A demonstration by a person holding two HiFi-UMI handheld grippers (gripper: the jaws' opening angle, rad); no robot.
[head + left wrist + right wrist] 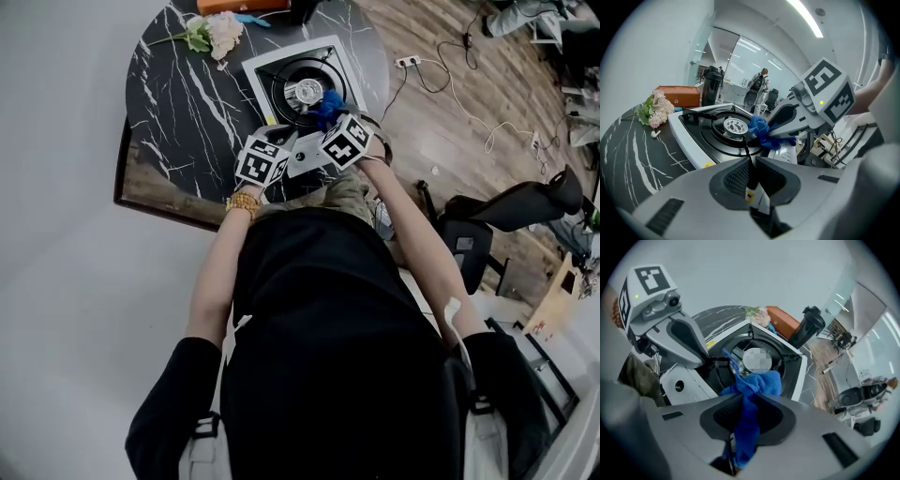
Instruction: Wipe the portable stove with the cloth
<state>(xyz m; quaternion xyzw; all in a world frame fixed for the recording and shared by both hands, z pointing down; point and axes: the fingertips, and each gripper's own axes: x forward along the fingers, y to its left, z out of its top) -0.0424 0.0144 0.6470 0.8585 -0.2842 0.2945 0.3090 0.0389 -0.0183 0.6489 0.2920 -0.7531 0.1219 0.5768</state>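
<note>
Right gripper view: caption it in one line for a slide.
Right gripper clamps a crumpled blue cloth over the white-rimmed black portable stove.

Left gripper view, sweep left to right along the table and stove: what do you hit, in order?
Pink flowers → black lidded container → stove burner cap → blue cloth → marker cube
</note>
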